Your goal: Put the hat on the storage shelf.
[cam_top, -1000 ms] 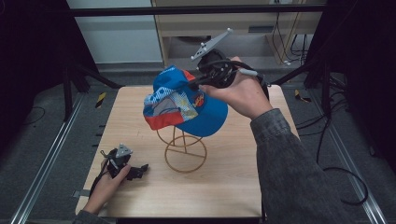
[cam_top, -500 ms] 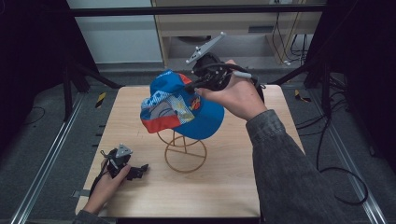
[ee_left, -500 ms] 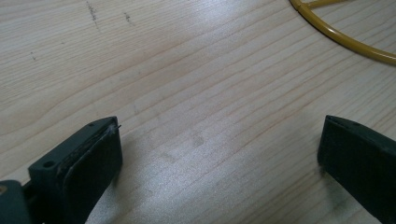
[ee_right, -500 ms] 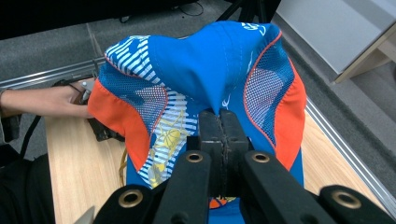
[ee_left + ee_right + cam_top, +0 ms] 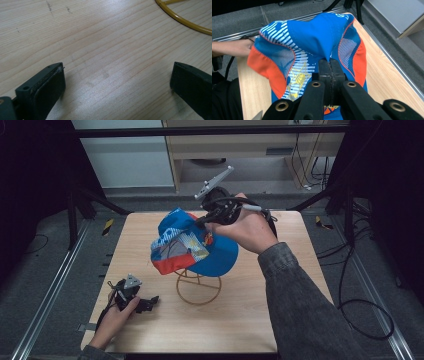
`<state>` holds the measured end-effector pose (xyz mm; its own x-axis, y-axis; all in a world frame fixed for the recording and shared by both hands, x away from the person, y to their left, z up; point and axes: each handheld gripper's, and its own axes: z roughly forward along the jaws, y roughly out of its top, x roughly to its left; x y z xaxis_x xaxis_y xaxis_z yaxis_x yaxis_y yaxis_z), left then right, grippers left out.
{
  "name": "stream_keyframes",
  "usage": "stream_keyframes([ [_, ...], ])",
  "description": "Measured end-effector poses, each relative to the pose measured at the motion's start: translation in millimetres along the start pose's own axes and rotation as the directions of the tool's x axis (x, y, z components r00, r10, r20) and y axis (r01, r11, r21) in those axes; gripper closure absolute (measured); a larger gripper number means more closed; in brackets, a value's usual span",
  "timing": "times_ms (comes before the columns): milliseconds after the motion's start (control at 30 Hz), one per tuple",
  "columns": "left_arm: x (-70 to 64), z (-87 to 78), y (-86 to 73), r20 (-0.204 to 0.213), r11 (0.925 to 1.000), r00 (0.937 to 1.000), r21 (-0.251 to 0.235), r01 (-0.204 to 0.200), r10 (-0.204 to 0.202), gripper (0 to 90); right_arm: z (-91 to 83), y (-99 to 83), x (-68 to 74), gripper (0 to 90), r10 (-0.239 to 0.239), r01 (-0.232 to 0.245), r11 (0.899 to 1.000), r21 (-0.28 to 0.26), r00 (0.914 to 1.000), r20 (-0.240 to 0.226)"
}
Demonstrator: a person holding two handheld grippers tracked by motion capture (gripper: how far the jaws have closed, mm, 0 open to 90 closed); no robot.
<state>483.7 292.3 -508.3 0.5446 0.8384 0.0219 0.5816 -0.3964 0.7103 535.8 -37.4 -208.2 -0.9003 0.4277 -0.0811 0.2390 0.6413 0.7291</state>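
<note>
Light wooden table (image 5: 300, 285) sitting on grey floor (image 5: 30, 265). Metal rail (image 5: 47, 295) running along left side. Black cable (image 5: 341, 290) looping over floor at right. Yellow-black striped marker (image 5: 107, 226) lying left of table, second marker (image 5: 324, 223) lying right. Wooden cabinet (image 5: 240, 155) standing behind, wires (image 5: 312, 155) hanging beside it.

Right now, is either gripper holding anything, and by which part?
The right gripper is shut on the blue cap, pinching a fold of crown fabric. The left gripper is open over the table, holding nothing.
</note>
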Motion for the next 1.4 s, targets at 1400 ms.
stream_keyframes([
  [1400, -0.5, 0.0, -0.1, 0.005, 1.0, 1.0, -0.002, -0.004, 0.004, 0.0, 26.6, -20.3, -1.6, 90.0, 0.001, -0.001, 0.996, 0.088, 1.0, 0.001],
])
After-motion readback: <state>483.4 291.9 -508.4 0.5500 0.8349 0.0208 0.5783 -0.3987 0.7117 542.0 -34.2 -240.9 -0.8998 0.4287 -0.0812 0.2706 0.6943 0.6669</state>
